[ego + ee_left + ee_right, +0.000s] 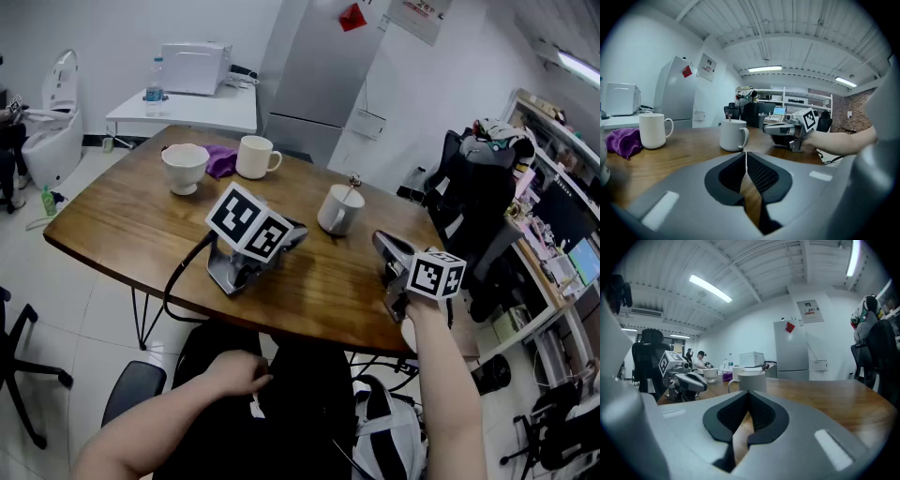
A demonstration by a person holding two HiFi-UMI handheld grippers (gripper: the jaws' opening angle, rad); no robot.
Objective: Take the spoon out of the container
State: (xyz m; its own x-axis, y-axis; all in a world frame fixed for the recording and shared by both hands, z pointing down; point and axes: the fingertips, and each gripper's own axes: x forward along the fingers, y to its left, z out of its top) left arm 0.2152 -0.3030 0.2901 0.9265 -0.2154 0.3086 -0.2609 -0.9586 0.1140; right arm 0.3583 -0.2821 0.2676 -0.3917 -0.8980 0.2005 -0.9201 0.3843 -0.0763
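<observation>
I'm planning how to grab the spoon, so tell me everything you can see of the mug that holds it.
The mug is white and glossy, ceramic by the look, and cylindrical with one loop handle. It stands upright on the wooden table, on its own toward the middle. A spoon stands inside it, with its thin handle leaning out over the far rim. Only the table and the spoon touch the mug. Whether it holds anything else cannot be seen.

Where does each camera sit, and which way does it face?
Head view: on the head, down onto the table; left hand-held gripper, right hand-held gripper, right forearm show.
Left gripper view: on the table, along its shut jaws toward the spoon mug.
Right gripper view: low over the table, shut jaws toward that mug.
Shared: the mug.
</observation>
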